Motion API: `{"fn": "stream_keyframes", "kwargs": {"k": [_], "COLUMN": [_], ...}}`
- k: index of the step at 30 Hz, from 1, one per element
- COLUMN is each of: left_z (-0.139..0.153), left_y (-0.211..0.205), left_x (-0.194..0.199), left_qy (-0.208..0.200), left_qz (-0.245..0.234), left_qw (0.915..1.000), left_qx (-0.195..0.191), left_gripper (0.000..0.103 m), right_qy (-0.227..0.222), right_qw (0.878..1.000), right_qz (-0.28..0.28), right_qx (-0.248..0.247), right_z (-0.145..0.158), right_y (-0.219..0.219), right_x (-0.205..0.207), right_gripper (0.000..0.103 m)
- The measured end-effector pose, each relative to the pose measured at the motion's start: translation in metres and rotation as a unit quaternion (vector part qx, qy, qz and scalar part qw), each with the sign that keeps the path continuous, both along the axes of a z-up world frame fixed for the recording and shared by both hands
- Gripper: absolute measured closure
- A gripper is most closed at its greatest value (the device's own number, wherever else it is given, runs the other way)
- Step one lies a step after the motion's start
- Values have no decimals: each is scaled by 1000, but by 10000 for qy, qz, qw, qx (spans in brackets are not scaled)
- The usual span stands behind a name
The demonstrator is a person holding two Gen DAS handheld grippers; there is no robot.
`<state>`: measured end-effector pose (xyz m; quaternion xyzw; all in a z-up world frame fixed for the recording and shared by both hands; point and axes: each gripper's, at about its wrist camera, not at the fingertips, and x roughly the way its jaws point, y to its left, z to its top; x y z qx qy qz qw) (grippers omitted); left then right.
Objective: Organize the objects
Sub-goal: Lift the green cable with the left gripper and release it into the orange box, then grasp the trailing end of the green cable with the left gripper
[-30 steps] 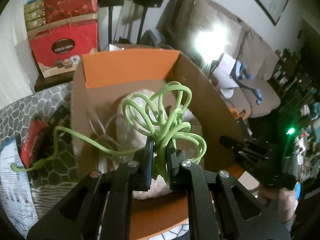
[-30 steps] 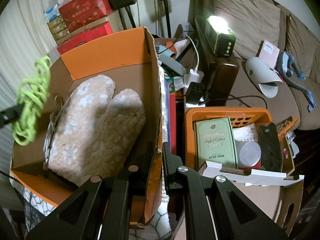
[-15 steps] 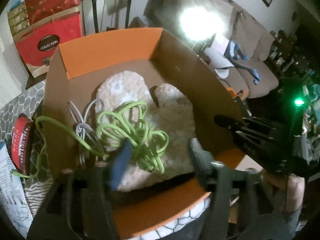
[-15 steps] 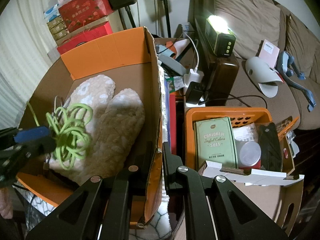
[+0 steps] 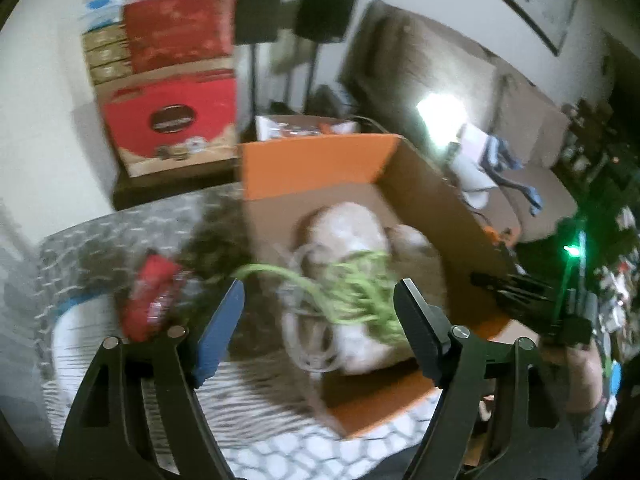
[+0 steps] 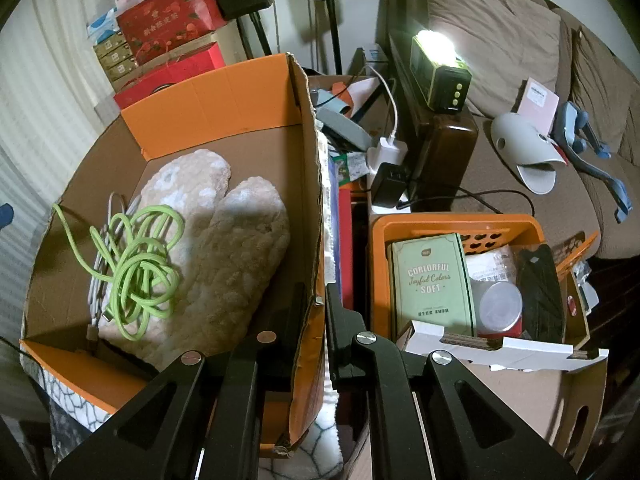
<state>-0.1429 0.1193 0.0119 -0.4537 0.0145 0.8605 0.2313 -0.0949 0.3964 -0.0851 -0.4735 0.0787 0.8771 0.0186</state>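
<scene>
Inside the cardboard box (image 6: 224,92), the green cable (image 6: 136,264) lay freed as the left gripper (image 5: 318,304) opened empty, the right gripper (image 6: 316,300) clamped the wall, yet its tail over the rim might snag.

Inside the cardboard box (image 6: 224,92) a tangled cord (image 6: 136,264) lies on the left part of a pair of slippers (image 6: 224,248), while a basket (image 6: 456,222) holding a carton (image 6: 430,276) sits just right of the box, before the sofa (image 6: 500,52).
</scene>
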Motion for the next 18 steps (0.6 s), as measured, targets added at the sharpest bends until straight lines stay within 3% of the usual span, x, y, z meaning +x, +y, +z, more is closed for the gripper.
{"fn": "stream_keyframes", "kwargs": {"k": [6, 12, 18], "left_z": [-20, -52, -86], "left_y": [-47, -69, -76], "left_x": [-17, -20, -21], "left_qy": [-84, -113, -292], "left_qz": [325, 244, 179], "left_qw": [9991, 9987, 9980], "left_qx": [-249, -428, -529], "left_gripper": [28, 28, 38], "right_qy": [-2, -4, -6], "right_qw": [10000, 10000, 10000], "right_qz": [-4, 5, 1], "right_qx": [-6, -2, 4], "right_z": [0, 0, 0], "right_y": [0, 0, 0], "right_x": [0, 0, 0], "right_gripper": [96, 96, 95]}}
